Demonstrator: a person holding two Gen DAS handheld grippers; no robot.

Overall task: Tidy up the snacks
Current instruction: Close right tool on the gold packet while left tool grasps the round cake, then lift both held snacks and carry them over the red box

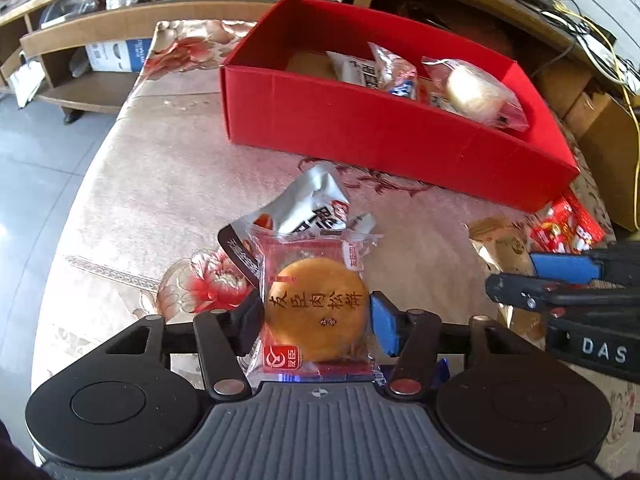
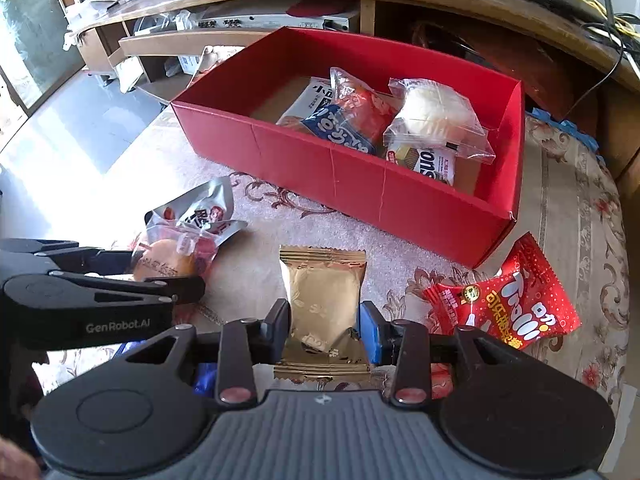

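My left gripper is shut on a clear-wrapped round golden pastry, low over the table. A silver snack packet lies just beyond it. My right gripper is shut on a gold foil packet. The open red box stands beyond both and holds several wrapped snacks, among them a white bun in clear wrap. A red Trolli bag lies on the table to the right of my right gripper. The left gripper with the pastry also shows at the left of the right wrist view.
The table has a floral cloth and a curved left edge over a tiled floor. A wooden shelf unit with boxes and electronics stands behind the red box. Cables hang at the back right.
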